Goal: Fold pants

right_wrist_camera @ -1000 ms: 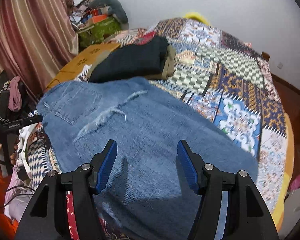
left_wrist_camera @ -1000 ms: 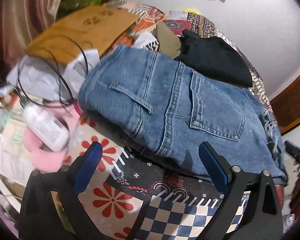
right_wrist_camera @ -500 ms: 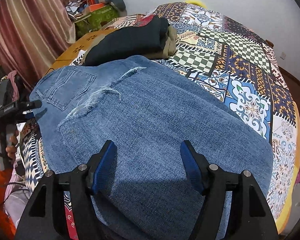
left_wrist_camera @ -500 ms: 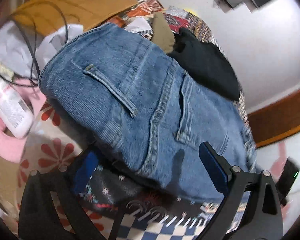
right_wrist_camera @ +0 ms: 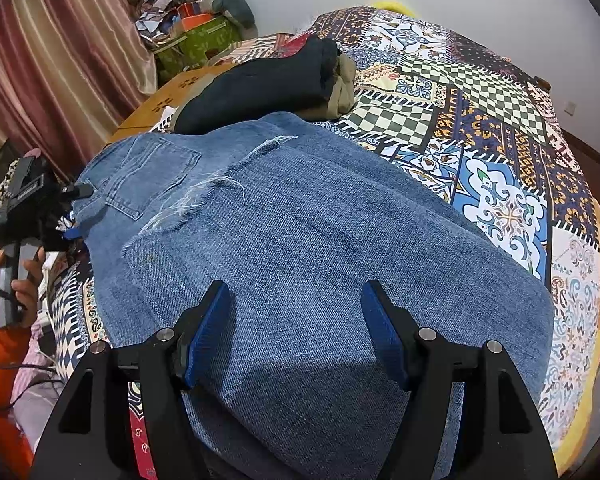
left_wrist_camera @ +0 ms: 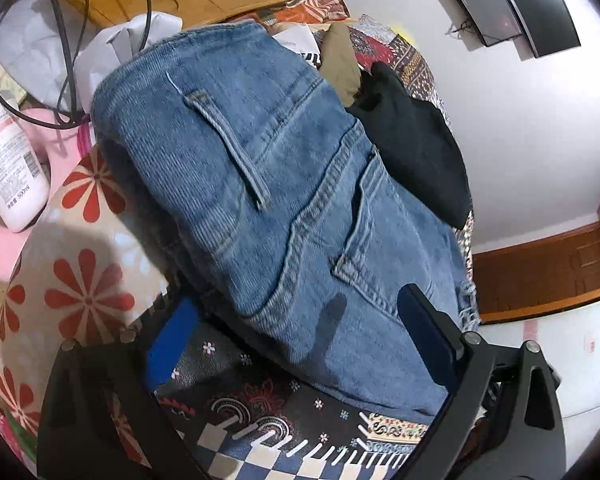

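Blue denim covers the near part of the patchwork bed (right_wrist_camera: 500,128): the jeans (right_wrist_camera: 308,240) lie with the legs already doubled up over the seat, frayed hems resting just beside the back pocket (right_wrist_camera: 148,176). Behind the jeans sits a folded black garment (right_wrist_camera: 260,84). The left gripper (left_wrist_camera: 300,344) hovers at the jeans' waistband end, fingers spread and empty. The right gripper (right_wrist_camera: 296,328), its jaws having just been opening, stands over the jeans' folded edge, holding nothing. Probably one more fold across remains.
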{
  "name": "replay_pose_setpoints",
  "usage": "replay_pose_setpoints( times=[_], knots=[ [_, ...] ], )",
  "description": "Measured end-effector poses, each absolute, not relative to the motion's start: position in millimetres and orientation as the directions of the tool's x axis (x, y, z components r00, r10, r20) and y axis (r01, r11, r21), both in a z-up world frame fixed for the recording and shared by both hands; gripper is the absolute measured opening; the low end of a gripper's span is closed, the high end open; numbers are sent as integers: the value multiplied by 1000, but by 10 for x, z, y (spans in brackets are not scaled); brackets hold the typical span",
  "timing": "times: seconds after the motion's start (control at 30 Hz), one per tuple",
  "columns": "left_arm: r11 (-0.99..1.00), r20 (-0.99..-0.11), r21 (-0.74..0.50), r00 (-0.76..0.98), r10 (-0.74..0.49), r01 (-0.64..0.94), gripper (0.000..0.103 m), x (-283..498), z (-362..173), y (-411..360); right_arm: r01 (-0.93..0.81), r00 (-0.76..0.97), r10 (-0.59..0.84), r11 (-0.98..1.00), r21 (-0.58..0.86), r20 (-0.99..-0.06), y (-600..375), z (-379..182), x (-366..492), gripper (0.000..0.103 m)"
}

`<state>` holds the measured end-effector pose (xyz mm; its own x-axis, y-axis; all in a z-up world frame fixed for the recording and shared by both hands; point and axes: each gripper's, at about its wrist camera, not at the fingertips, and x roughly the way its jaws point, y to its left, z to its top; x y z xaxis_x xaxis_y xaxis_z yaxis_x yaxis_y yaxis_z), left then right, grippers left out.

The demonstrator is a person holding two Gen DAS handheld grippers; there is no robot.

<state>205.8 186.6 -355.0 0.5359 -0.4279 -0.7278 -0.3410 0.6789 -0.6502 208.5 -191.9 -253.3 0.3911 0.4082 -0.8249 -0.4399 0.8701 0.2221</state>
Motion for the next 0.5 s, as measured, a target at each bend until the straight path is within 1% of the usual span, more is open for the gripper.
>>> replay_pose_setpoints(
  times=[0.17,0.27,0.3,0.33,0.37,0.4,0.43,0.47,0.5],
  knots=[
    [673,-725,-652,549,-417,-350,98,2243,-3592,1902,-442,390,419,867,232,-820,-1934,-2535,2089,66],
    [634,-711,-675,561,-424,-377,97,2385,-3617,1989,-443,390,426,864,239,-816,-1946,-2538,2085,66],
    [627,-713,-675,563,-419,-388,91,2408,-3628,2012,-443,390,428,864,241,-815,-1949,-2539,2085,66],
    [621,-720,-669,564,-405,-409,87,2423,-3633,2030,-442,390,429,863,243,-814,-1953,-2541,2086,66],
    [619,-729,-658,570,-380,-429,79,2428,-3629,2040,-441,391,432,863,247,-813,-1960,-2544,2088,66],
    [626,-739,-642,575,-352,-442,69,2422,-3624,2033,-440,392,435,863,250,-811,-1961,-2545,2090,66],
    [645,-754,-617,574,-320,-451,65,2416,-3617,2010,-439,392,439,862,255,-809,-1967,-2550,2094,66],
    [675,-772,-583,568,-285,-453,57,2421,-3604,1968,-438,392,441,861,258,-807,-1968,-2551,2093,66],
    [705,-788,-546,563,-249,-453,52,2422,-3588,1922,-437,392,444,860,262,-805,-1971,-2551,2095,66]
  ],
)
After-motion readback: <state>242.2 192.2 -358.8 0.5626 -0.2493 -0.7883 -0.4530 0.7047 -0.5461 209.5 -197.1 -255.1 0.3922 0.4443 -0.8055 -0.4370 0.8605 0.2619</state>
